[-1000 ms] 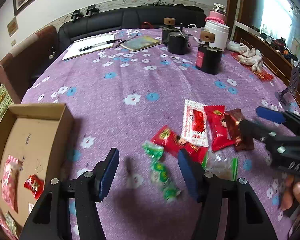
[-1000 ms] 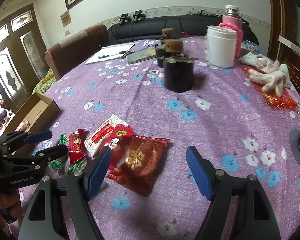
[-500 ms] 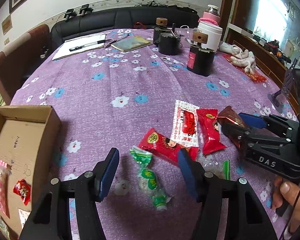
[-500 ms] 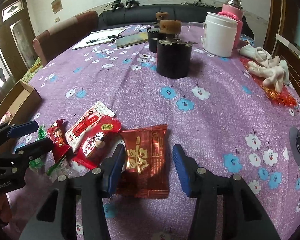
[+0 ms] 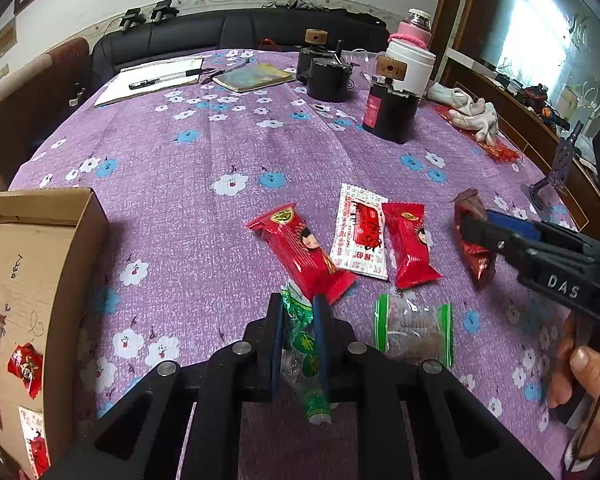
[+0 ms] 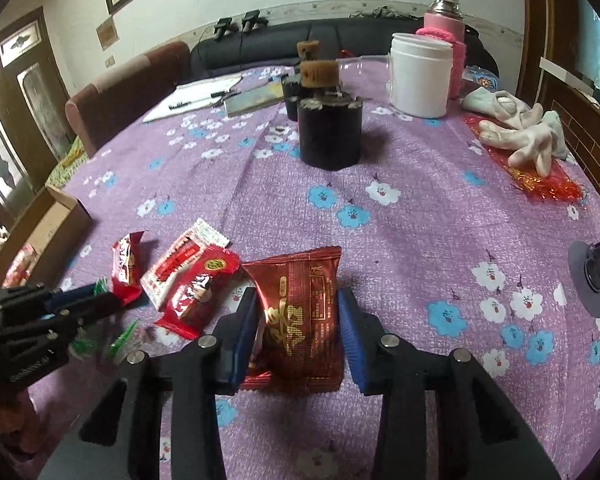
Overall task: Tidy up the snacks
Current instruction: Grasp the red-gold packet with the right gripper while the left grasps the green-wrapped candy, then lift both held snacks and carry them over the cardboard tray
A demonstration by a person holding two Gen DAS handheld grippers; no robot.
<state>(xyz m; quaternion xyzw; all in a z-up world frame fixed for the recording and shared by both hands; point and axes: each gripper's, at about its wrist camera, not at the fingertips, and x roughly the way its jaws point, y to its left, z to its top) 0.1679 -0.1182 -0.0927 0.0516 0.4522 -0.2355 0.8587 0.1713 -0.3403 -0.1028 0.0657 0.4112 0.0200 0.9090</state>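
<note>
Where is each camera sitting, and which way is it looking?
Left wrist: sits on the left gripper, looking down its fingers at the green candy they pinch; the right gripper and a hand show.
Right wrist: sits on the right gripper, looking at the dark red packet between its fingers; the left gripper shows.
Both see the purple tablecloth, cardboard box and red snack packets.

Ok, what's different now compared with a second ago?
Both grippers have just been closing. The left gripper now pinches the green candy wrapper, which lay loose between its open fingers before. The right gripper has closed in on the dark red snack packet. The other snacks and the cardboard box stayed put.
</note>
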